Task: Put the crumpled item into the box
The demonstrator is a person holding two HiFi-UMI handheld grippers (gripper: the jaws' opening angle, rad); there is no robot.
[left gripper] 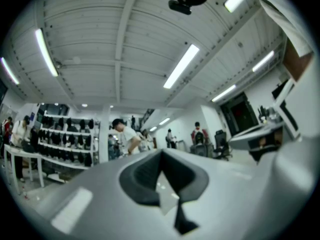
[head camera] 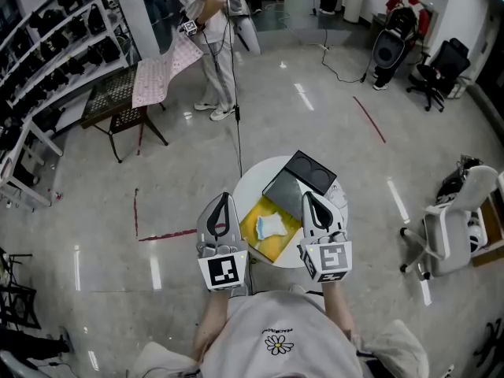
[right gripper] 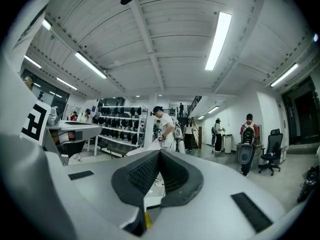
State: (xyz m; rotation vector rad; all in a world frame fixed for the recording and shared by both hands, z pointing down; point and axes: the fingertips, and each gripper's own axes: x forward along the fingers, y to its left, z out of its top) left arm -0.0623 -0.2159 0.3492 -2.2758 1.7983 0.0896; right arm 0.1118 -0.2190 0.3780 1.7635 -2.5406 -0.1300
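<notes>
The crumpled item (head camera: 272, 227), a small white wad with a bluish tinge, lies on a yellow tray-like thing (head camera: 257, 241) at the near side of the round white table (head camera: 256, 178). Just behind it stands a dark box (head camera: 293, 189) with its lid thrown back. Whether the yellow thing is itself the box meant, I cannot tell (its walls, if it has any, are too low to make out). So the scene fits either the wad already lying where it belongs or one waiting to go into the dark box. The left gripper (head camera: 225, 207) and right gripper (head camera: 313, 205) flank the tray, pointing roughly level out over the table. Each has its jaws pressed together with nothing between them. Should the wad need lifting, I judge the jaws would need to part wide and tip down, biting its bulk, not a loose edge.
</notes>
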